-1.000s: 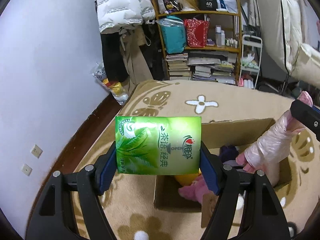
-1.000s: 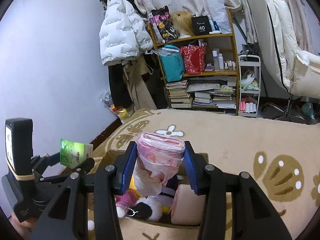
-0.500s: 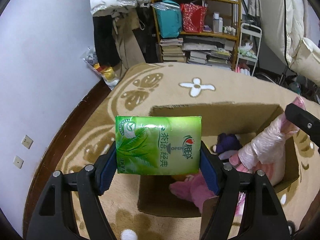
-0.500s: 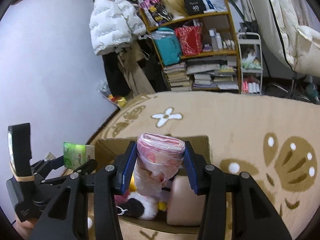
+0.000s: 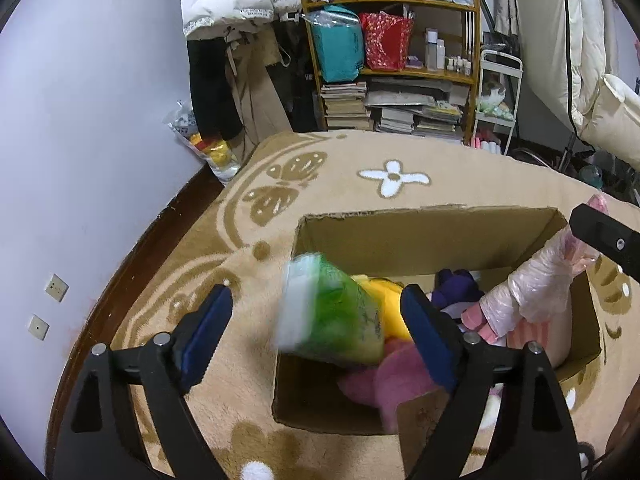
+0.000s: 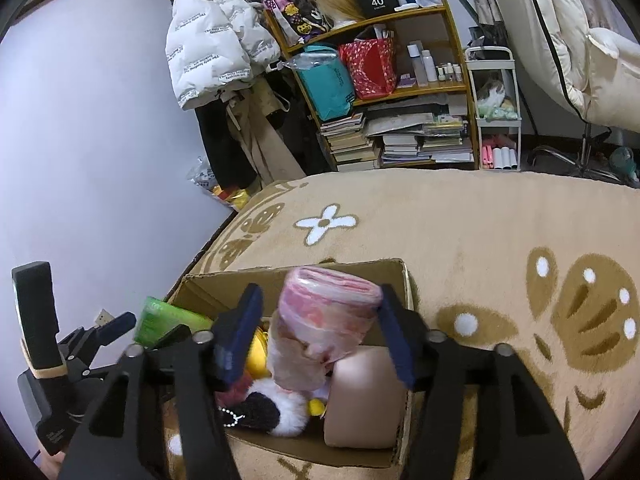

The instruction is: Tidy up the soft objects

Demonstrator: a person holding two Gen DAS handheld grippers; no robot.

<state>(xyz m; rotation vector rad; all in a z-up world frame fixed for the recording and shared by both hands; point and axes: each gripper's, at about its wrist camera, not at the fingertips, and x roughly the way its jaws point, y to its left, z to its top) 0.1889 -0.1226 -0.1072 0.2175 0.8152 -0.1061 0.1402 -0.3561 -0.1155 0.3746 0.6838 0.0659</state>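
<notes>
Both grippers mid-drop over the cardboard box (image 5: 420, 236): left gripper (image 5: 316, 336) spread wide, green tissue pack (image 5: 332, 316) tumbling at twelve o'clock; right gripper (image 6: 316, 332) opened, pink bag roll (image 6: 324, 320) loose; withdrawal likely next.

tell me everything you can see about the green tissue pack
The green tissue pack is a soft plastic-wrapped packet, glossy green with a white end face. It is motion-blurred and tilted, white end up and to the left, apparently dropping between the open fingers of the left hand-held gripper, neither visibly touching it. It hangs over the near left corner of the cardboard box, above the yellow and pink plush toys. The right wrist view shows its green edge at the box's left side.
</notes>
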